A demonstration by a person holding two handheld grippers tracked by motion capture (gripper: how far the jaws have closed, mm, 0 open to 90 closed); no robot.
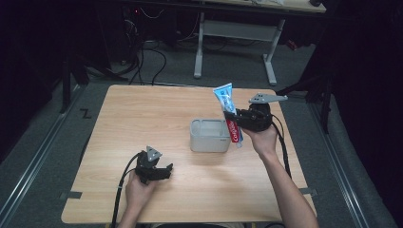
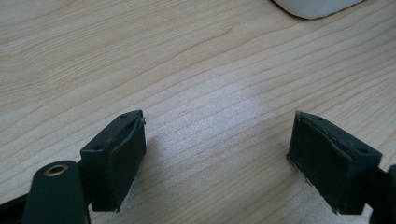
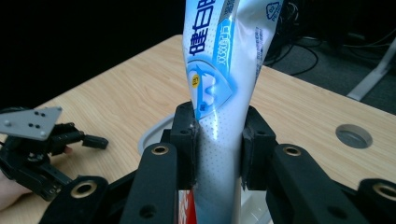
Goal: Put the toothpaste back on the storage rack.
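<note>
Right tongs (image 3: 218, 144): I see them pinching the tube (image 3: 224, 70) mid-body, just above the bin (image 1: 209, 135).
Left tongs (image 2: 217, 158): spread, empty, over bare bench (image 2: 187, 70).
High view: tube (image 1: 229, 116) tilted at bin's right edge.

A light wooden table (image 1: 142, 123) with rounded corners stands on a grey floor (image 1: 57, 128). A small white rectangular container (image 1: 209, 136) sits directly on the tabletop, right of centre. A round cable hole (image 3: 354, 136) is cut into the board near one edge. The left hand (image 1: 138, 190) rests on the near left part of the tabletop.
</note>
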